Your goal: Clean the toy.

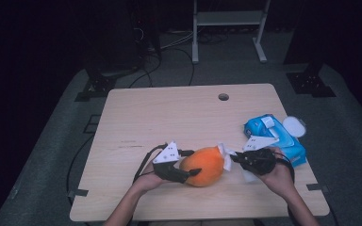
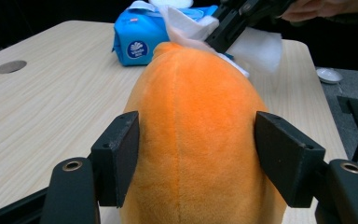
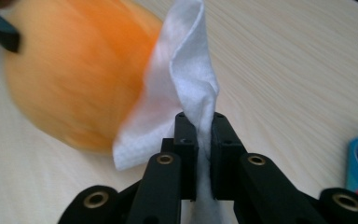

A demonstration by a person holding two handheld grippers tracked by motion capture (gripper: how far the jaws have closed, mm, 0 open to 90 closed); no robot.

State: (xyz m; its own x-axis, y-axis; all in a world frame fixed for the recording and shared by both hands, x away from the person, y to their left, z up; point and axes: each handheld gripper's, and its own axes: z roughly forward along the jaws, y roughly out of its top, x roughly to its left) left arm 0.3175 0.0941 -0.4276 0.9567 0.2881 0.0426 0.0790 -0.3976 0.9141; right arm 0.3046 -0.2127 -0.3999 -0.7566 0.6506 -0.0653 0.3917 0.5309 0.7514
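An orange plush toy [image 1: 205,165] lies near the front of the wooden table [image 1: 169,113]. My left gripper [image 1: 191,163] holds it from the left, with a black pad pressed into each flank [image 2: 196,149]. My right gripper [image 1: 233,156] comes in from the right and is shut on a white wipe [image 3: 186,70]. The wipe lies against the toy's right end [image 1: 225,155]. In the right gripper view the wipe stands up from between the closed jaws [image 3: 199,126], with the toy [image 3: 74,70] blurred behind it.
A blue pack of wipes [image 1: 275,139] lies at the table's right edge, its white lid [image 1: 294,126] flipped open. A round cable hole [image 1: 223,97] sits near the far edge. Dark stands and cables are on the floor beyond the table.
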